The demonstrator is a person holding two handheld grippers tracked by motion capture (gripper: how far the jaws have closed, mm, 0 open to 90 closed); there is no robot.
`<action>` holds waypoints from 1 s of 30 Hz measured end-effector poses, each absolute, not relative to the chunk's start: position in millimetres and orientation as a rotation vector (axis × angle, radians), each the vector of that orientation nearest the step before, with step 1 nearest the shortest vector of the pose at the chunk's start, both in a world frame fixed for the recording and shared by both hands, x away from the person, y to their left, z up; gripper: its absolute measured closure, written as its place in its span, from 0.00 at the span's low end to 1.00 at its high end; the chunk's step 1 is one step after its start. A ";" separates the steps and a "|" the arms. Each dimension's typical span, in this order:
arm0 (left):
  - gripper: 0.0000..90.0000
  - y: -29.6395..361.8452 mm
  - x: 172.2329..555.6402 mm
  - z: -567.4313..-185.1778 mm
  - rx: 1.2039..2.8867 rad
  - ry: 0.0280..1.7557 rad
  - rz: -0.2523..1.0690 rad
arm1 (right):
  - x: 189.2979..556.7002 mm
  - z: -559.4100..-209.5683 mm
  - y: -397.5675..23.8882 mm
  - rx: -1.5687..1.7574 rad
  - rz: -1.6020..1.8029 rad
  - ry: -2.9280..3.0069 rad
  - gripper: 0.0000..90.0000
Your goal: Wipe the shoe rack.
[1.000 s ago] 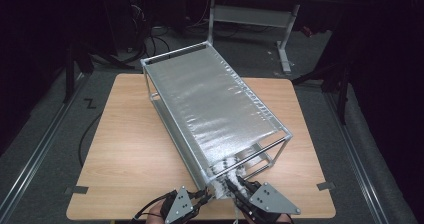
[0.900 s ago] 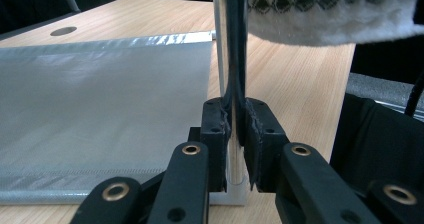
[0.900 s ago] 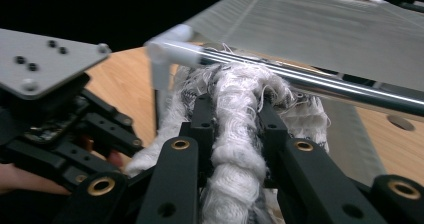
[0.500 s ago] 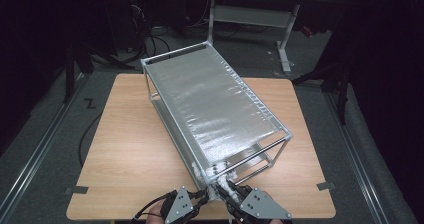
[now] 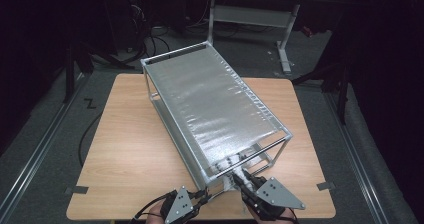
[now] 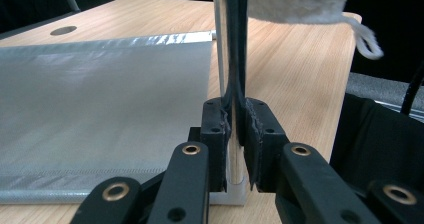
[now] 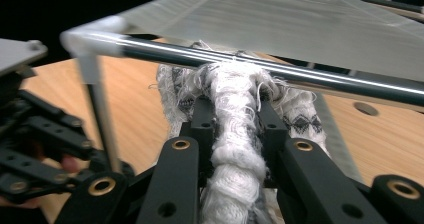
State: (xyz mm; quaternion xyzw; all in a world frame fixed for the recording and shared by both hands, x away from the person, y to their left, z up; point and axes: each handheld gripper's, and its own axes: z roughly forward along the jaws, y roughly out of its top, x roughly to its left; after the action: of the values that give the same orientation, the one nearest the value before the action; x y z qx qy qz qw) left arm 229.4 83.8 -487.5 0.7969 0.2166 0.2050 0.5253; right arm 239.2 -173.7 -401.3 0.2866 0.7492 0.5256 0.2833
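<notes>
My left gripper [image 6: 234, 134] is clamped on the rack's corner post [image 6: 231, 59]; my right gripper [image 7: 234, 129] is closed on a white cloth [image 7: 235, 134] bunched under the near rail [image 7: 280, 74]. Beyond, the rack [image 5: 210, 99] stretches across the table [image 5: 125, 149].

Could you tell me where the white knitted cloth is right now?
The white knitted cloth is clamped in the right gripper, just under the rack's near top bar.

No readable text, labels or numbers from my end: nothing on the rack [image 5: 215, 109], the cloth [image 7: 235, 134] or the desk [image 5: 130, 149].
</notes>
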 end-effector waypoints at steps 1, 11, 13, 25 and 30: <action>0.89 83.9 229.3 -487.5 1.907 0.519 0.491 | 240.8 -401.2 -176.5 0.777 1.404 1.998 0.85; 0.89 87.7 227.8 -487.3 1.906 0.534 0.501 | 258.7 -401.6 -201.6 0.878 1.378 1.917 0.85; 0.89 88.6 227.1 -487.4 1.902 0.540 0.502 | 262.5 -401.6 -207.0 0.899 1.374 1.899 0.85; 0.89 93.4 223.9 -487.6 1.903 0.552 0.514 | 288.0 -404.1 -248.2 1.065 1.347 1.754 0.85; 0.89 94.1 222.7 -487.7 1.901 0.553 0.514 | 293.1 -402.9 -263.1 1.107 1.334 1.701 0.84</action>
State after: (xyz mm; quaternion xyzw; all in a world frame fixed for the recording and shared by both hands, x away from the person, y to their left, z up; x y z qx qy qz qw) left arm 222.7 94.1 -487.7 0.7933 0.2307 0.2147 0.5210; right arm 293.1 -263.1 -402.9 0.4271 0.6564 0.5147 0.3489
